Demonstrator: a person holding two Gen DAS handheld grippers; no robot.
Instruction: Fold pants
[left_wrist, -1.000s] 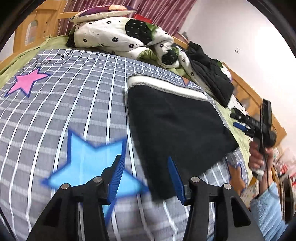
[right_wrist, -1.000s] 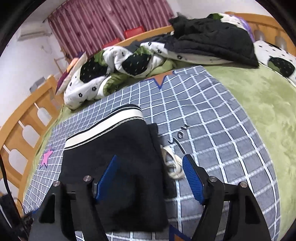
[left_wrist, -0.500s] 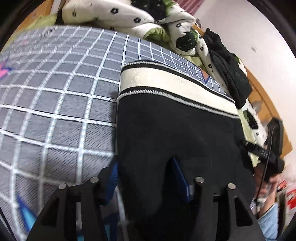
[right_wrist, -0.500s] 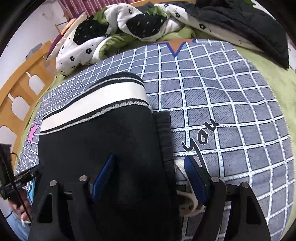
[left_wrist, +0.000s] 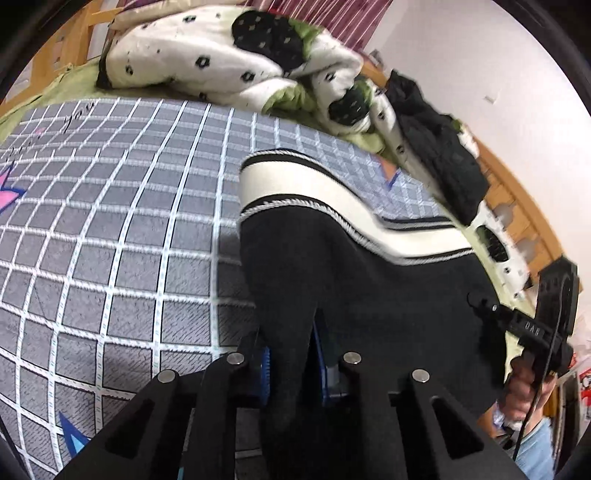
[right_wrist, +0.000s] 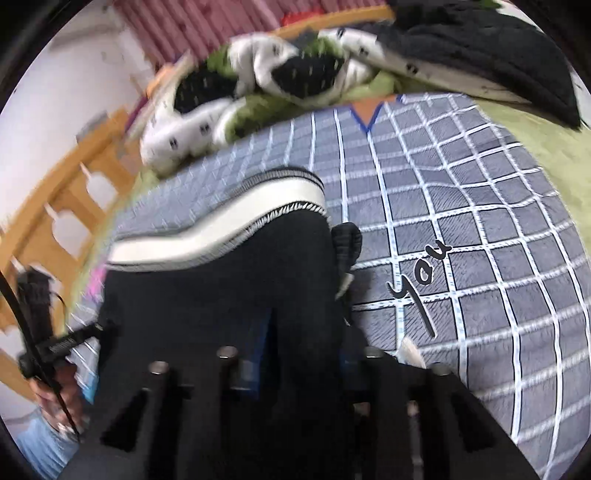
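The black pants (left_wrist: 354, 280) lie on the bed (left_wrist: 122, 236). The left tool (left_wrist: 291, 363) pinches the near left edge and the right tool (right_wrist: 306, 354) pinches the near right edge, probably to lift both corners evenly toward the white waistband (left_wrist: 317, 192).

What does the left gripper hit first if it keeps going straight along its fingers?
Nothing new: the left gripper is already shut on the black pants. Straight ahead lies more of that fabric, then its white waistband, probably; depth beyond is unclear.
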